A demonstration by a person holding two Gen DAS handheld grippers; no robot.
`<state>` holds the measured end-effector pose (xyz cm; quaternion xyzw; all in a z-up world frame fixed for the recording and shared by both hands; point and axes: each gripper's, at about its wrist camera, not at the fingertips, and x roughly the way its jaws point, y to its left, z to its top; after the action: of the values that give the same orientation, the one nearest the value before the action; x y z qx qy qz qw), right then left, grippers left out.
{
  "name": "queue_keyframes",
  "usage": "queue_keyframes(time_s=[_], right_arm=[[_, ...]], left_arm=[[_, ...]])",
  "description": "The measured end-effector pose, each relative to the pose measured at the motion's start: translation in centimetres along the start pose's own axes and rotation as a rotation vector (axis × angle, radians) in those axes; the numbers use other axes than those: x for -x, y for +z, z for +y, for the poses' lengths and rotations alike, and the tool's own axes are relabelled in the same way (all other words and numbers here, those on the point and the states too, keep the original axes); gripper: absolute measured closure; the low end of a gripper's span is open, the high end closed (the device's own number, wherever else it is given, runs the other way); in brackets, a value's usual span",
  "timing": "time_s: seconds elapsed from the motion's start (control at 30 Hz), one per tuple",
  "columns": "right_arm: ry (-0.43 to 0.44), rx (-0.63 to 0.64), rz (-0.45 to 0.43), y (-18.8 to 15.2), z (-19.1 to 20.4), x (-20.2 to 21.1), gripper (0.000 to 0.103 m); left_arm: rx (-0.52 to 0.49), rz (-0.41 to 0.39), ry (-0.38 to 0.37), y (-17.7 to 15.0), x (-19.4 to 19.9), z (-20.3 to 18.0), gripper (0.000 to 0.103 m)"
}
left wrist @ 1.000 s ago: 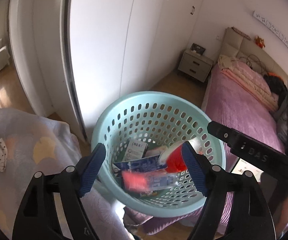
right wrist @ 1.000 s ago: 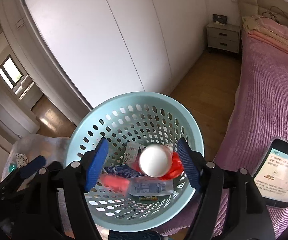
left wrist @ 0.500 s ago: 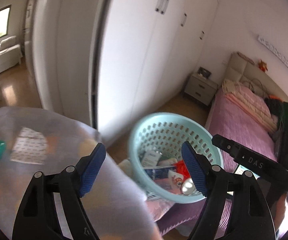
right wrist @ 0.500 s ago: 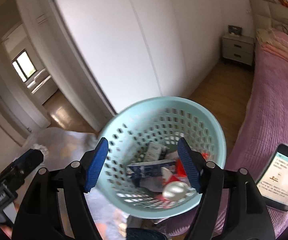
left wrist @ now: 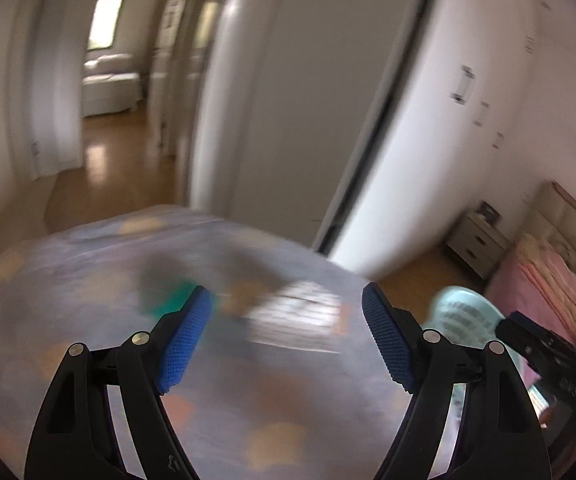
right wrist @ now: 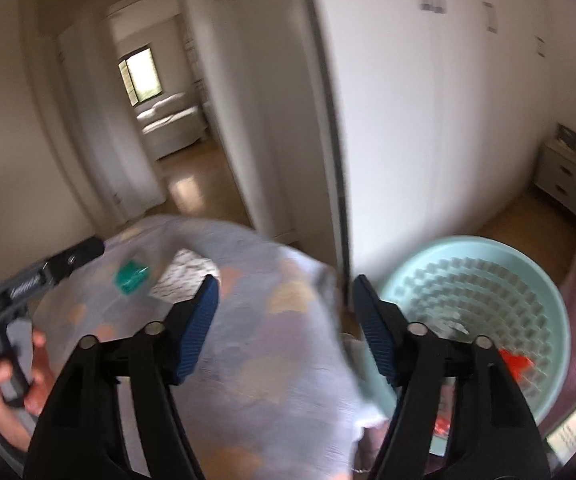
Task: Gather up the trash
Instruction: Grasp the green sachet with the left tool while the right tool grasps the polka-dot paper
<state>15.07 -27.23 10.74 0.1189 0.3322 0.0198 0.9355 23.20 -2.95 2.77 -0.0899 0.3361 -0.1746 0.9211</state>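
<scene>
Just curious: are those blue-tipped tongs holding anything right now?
No. Both the left gripper and right gripper are empty, fingers apart.

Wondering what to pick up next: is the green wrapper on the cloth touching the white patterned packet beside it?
Apart. The right wrist view shows the green wrapper and the white patterned packet with a strip of bare cloth between them, despite some blur.

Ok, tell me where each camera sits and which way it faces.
Left wrist: on the left gripper, aimed down at the cloth; its own open fingers show, the right gripper at the right edge.
Right wrist: on the right gripper, aimed down between cloth and basket; its open, empty fingers, just closing somewhat, and the left hand show.
Shared: cloth, green packet, white packet, basket.
</scene>
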Motion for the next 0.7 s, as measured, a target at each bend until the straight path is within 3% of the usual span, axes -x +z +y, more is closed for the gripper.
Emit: queue_keyframes(time_s=[0.1, 0.3, 0.6, 0.7], right_arm=[[0.035, 0.061, 0.027, 0.4, 2.4, -2.4, 0.052], [0.080, 0.132, 0.064, 0.8, 5.1, -6.2, 0.052], [0.117, 0.168, 0.110, 1.4, 6.8, -10.5, 0.052], [0.136, 0.174, 0.121, 1.4, 7.3, -11.7, 0.052]], left_arm=[[0.022, 0.053, 0.021, 0.7, -1.9, 2.6, 0.027], [0.023, 0.111, 0.037, -0.1, -5.2, 5.6, 0.027], [0.003, 0.152, 0.065, -1.1, -6.8, 6.5, 0.027], [0.009, 0.148, 0.064, -1.2, -6.8, 6.8, 0.033]])
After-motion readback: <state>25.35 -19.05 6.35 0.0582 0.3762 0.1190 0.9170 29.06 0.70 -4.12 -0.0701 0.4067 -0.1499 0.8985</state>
